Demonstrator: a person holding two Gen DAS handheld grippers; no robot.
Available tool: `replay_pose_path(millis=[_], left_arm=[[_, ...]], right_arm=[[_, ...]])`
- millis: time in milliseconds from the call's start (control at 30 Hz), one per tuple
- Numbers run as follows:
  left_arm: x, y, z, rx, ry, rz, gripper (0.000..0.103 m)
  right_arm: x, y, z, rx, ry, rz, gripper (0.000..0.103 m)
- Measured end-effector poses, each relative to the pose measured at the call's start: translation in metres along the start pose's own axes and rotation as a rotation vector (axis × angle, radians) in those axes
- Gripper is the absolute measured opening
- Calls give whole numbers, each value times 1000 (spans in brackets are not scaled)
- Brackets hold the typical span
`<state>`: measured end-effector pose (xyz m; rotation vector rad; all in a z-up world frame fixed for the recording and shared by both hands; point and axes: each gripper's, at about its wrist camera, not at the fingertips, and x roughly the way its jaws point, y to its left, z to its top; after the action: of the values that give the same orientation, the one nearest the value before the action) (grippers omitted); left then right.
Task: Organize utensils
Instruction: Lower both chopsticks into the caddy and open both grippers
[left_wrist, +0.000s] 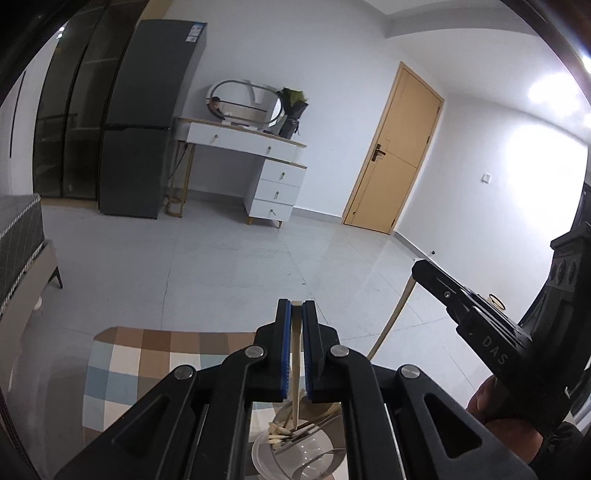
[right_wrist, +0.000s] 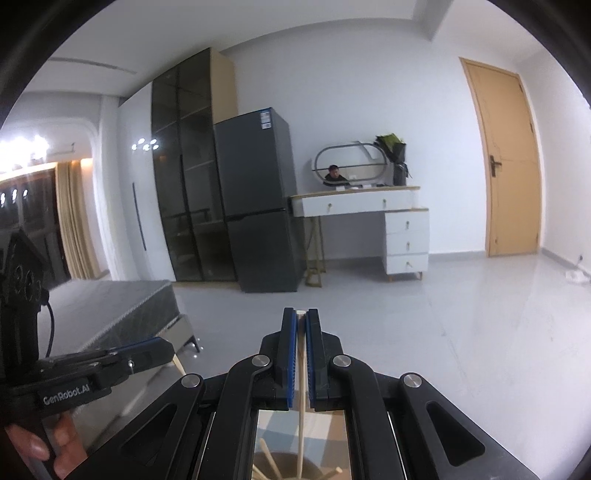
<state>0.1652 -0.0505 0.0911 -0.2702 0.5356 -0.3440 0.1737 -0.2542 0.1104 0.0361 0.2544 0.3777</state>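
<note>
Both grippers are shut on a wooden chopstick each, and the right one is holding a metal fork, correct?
Not quite. The right gripper holds no metal fork; the right wrist view shows a wooden chopstick between its pads. The left gripper also grips a chopstick.

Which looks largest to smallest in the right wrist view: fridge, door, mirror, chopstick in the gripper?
1. Fridge and door: too alike to rank.
2. Mirror.
3. Chopstick, thin, and enlarged by nearness to the camera, pinched in the right gripper.

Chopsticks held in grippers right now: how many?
2. One chopstick clamped in the left gripper, one chopstick clamped in the right gripper. More sticks sit in the cup below, partly hidden.
</note>
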Motion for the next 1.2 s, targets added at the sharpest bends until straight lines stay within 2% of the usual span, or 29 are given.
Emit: replay_pose_path(millis=[133,267,433,700,833,867,967,1033,1167,1200], left_arm=[[4,3,-5,-13,9,-7,1],[11,-1,-10,22,33,-37,1],[14,-3,-13,47,49,-33,1],[23,-2,-18,59,111,-39,1],[28,0,-19,45,157,-18,3],[29,0,-18,40,174,-6,4],[30,2,-20,27,211,5,20],[25,3,-20,15,208,28,39],[11,2,-21,10,184,44,46],[8,1,-20,11,185,58,51]], right_arm=[[7,5,-10,-45,14,21,4],[14,14,-23,-102,38,37,4],[20,19,-40,-158,68,56,4],[25,9,-61,-128,121,80,4],[25,5,-68,-116,153,88,7],[25,4,-70,-108,162,93,7],[22,-1,-73,-77,192,89,10],[19,-5,-74,-46,204,77,28],[3,-11,-75,-7,196,61,32],[-1,-12,-74,1,194,54,37]])
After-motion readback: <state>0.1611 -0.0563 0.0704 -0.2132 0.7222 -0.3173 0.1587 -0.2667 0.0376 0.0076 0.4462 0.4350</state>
